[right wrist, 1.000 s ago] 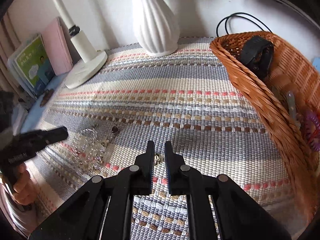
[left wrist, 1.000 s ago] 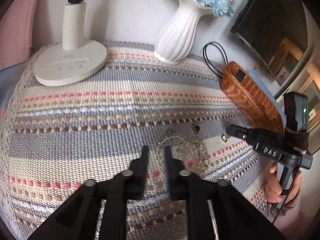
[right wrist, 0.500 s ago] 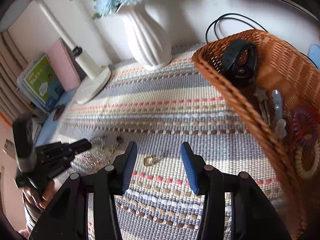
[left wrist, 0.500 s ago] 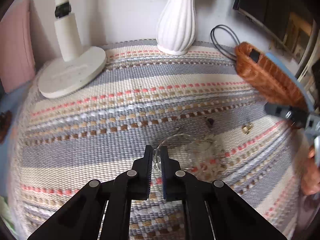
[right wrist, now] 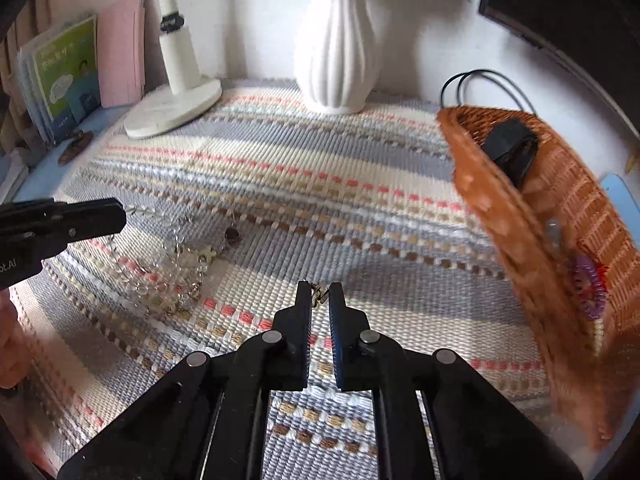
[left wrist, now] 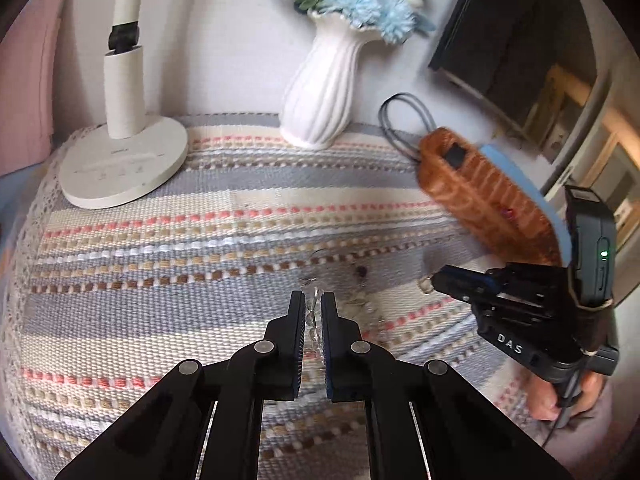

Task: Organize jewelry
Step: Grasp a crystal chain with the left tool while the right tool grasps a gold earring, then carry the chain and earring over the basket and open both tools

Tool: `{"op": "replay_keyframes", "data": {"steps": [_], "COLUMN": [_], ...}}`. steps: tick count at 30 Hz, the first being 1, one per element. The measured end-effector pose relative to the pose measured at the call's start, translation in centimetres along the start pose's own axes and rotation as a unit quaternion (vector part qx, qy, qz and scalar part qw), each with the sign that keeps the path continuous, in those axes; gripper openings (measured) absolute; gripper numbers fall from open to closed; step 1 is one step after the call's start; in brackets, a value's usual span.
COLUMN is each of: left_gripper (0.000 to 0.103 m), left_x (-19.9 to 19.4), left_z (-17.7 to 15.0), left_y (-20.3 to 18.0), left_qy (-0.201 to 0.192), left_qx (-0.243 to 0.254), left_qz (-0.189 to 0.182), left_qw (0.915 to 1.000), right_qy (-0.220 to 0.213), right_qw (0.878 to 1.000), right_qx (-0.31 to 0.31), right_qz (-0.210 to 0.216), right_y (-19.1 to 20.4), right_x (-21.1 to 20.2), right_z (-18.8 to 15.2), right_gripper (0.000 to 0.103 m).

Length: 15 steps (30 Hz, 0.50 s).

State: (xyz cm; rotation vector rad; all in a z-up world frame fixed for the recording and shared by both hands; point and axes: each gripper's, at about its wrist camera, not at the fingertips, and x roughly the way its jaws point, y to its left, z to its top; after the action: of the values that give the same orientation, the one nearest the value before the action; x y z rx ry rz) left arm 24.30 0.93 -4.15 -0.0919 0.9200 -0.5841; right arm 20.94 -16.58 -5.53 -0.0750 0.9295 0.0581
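Note:
A clear bead necklace (right wrist: 168, 276) lies in a heap on the striped woven mat (right wrist: 320, 184). My left gripper (left wrist: 313, 310) is shut on a strand of it (left wrist: 312, 322), seen between the pads. My right gripper (right wrist: 320, 300) is shut on a small gold earring (right wrist: 319, 293) at its fingertips, just above the mat. A brown wicker basket (right wrist: 532, 240) at the right holds a black watch (right wrist: 510, 148), a purple coil hair tie (right wrist: 586, 284) and other pieces. A small dark pendant (right wrist: 232, 234) lies by the necklace.
A white ribbed vase (left wrist: 324, 88) with blue flowers and a white lamp base (left wrist: 124, 168) stand at the back. A black cable (right wrist: 484, 84) loops behind the basket. Books (right wrist: 68, 76) lean at the far left.
My right gripper went from open to shut on the gold earring. My left gripper stayed shut on the bead strand and has risen a little with it.

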Motion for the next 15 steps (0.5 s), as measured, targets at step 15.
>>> {"op": "replay_keyframes", "data": {"steps": [15], "left_gripper": [0.008], "left_x": [-7.5], "left_z": [4.4], "left_y": [-10.5], "left_qy": [-0.048], "left_qx": [0.111], "left_qz": [-0.017], "left_qw": [0.9925], "right_qy": [-0.093], "right_qw": [0.991], "right_qx": [0.094], "right_qz": [0.036], "right_y": [-9.6], "right_x": [-10.1], "right_z": [-0.1], "right_gripper": [0.011]}}
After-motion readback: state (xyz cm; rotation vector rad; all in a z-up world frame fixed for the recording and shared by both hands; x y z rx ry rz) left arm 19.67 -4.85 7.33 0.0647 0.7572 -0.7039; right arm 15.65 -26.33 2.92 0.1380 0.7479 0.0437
